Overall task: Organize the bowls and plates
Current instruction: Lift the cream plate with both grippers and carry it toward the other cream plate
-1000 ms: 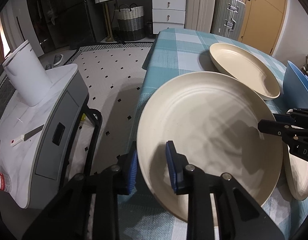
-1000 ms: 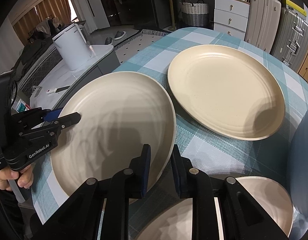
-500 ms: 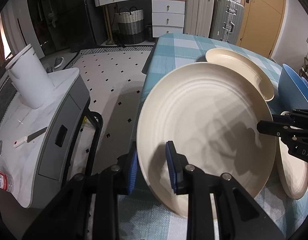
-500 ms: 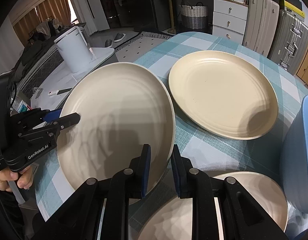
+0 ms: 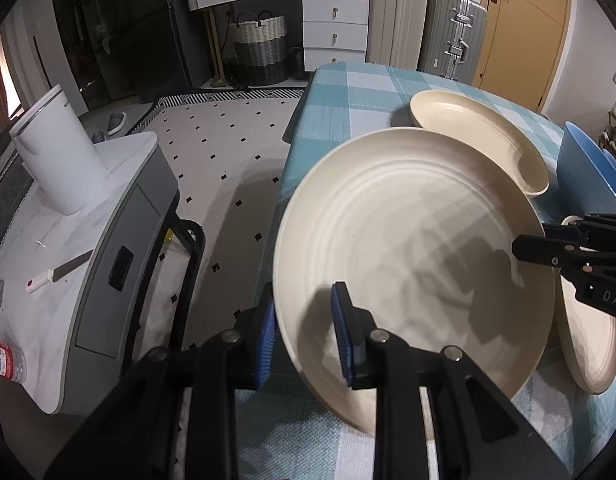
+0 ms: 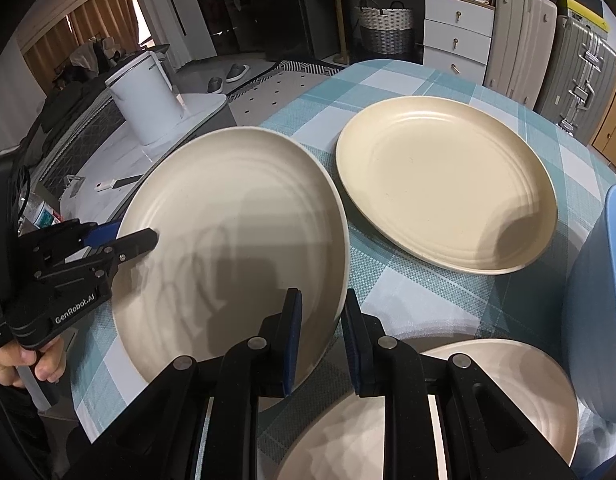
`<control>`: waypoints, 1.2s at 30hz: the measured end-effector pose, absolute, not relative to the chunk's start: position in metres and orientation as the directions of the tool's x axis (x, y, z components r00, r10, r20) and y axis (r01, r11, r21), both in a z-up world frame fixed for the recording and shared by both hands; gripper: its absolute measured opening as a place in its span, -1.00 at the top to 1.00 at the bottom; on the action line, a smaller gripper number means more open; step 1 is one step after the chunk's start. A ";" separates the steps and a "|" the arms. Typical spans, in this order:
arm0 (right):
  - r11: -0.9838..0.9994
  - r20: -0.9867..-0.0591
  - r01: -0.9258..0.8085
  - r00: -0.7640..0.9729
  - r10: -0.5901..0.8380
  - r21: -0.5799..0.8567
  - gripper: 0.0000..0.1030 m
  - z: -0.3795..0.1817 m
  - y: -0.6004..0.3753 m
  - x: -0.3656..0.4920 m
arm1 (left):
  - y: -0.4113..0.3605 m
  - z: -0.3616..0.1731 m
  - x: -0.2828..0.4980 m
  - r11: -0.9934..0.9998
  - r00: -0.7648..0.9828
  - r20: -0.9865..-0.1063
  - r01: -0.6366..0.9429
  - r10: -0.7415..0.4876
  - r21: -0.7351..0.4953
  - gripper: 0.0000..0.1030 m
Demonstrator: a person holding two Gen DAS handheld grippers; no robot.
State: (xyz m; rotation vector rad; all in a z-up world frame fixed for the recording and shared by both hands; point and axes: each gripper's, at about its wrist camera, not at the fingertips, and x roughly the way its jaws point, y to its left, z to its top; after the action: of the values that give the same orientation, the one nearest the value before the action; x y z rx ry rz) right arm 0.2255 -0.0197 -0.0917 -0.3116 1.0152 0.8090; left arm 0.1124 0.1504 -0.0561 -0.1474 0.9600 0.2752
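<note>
Your left gripper [image 5: 303, 332] and right gripper [image 6: 322, 336] each have jaws clamped on opposite rims of one cream plate [image 5: 408, 248], both angled steeply downward, holding it tilted above the desk [image 6: 392, 276] beside a second plate [image 6: 444, 180].

We look across a pale tiled floor with small black diamonds [image 5: 227, 148] toward a white chest of drawers [image 5: 335, 28], a striped woven basket [image 5: 260, 50], ribbed hard-shell suitcases [image 5: 452, 38] and a tan wooden door [image 5: 524, 20]; orange-brown curtains [image 6: 95, 20] hang at left.
</note>
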 end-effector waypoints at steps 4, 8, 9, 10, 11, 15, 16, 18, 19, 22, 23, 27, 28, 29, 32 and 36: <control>0.680 -0.851 -0.722 0.274 0.449 0.126 0.61 -0.095 -0.018 0.225 | 0.150 -0.062 0.112 0.954 0.537 -0.828 -0.301 0.162 -0.008 0.52; 0.686 -0.852 -0.715 0.271 0.447 0.133 0.61 -0.097 -0.019 0.225 | 0.149 -0.062 0.111 0.953 0.537 -0.827 -0.304 0.168 -0.003 0.52; 0.686 -0.851 -0.715 0.271 0.450 0.135 0.61 -0.096 -0.019 0.225 | 0.149 -0.061 0.111 0.952 0.537 -0.827 -0.305 0.169 -0.003 0.52; 0.686 -0.851 -0.714 0.269 0.452 0.138 0.61 -0.095 -0.019 0.224 | 0.149 -0.060 0.111 0.952 0.537 -0.826 -0.306 0.169 -0.003 0.52; 0.686 -0.850 -0.714 0.268 0.453 0.140 0.61 -0.094 -0.019 0.224 | 0.150 -0.059 0.111 0.952 0.539 -0.825 -0.305 0.170 -0.004 0.52; 0.684 -0.848 -0.715 0.268 0.458 0.144 0.62 -0.090 -0.021 0.223 | 0.149 -0.054 0.109 0.953 0.545 -0.821 -0.303 0.170 -0.004 0.52; 0.685 -0.847 -0.715 0.269 0.458 0.144 0.62 -0.089 -0.022 0.223 | 0.148 -0.053 0.109 0.953 0.547 -0.820 -0.301 0.170 -0.003 0.52; 0.686 -0.846 -0.713 0.272 0.458 0.142 0.62 -0.087 -0.023 0.223 | 0.147 -0.051 0.108 0.954 0.548 -0.819 -0.299 0.169 -0.003 0.52; 0.687 -0.846 -0.712 0.273 0.458 0.142 0.62 -0.086 -0.024 0.223 | 0.146 -0.051 0.107 0.955 0.549 -0.819 -0.298 0.167 -0.004 0.52; 0.692 -0.844 -0.708 0.278 0.459 0.143 0.62 -0.082 -0.027 0.222 | 0.144 -0.049 0.107 0.956 0.547 -0.820 -0.294 0.166 -0.002 0.52; 0.693 -0.843 -0.707 0.279 0.459 0.143 0.62 -0.081 -0.027 0.222 | 0.143 -0.049 0.107 0.956 0.548 -0.820 -0.293 0.167 -0.002 0.52; 0.693 -0.841 -0.707 0.284 0.461 0.141 0.61 -0.076 -0.030 0.220 | 0.142 -0.044 0.106 0.956 0.550 -0.819 -0.293 0.166 -0.003 0.52; 0.693 -0.840 -0.708 0.285 0.462 0.141 0.61 -0.074 -0.030 0.221 | 0.141 -0.042 0.105 0.956 0.552 -0.817 -0.293 0.168 -0.001 0.52; 0.692 -0.839 -0.708 0.286 0.463 0.140 0.62 -0.073 -0.030 0.220 | 0.140 -0.041 0.105 0.956 0.554 -0.816 -0.292 0.169 0.000 0.52; 0.694 -0.837 -0.707 0.291 0.463 0.138 0.62 -0.068 -0.032 0.219 | 0.138 -0.035 0.103 0.958 0.561 -0.810 -0.288 0.170 0.002 0.52; 0.697 -0.834 -0.705 0.302 0.462 0.132 0.61 -0.060 -0.037 0.215 | 0.134 -0.027 0.100 0.959 0.571 -0.803 -0.283 0.169 0.001 0.52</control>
State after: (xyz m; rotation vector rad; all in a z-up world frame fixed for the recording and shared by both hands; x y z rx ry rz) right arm 0.2151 -0.0366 -0.0602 -0.2806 0.9952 0.7871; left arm 0.0998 0.1337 -0.0267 -0.1330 0.9262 0.2660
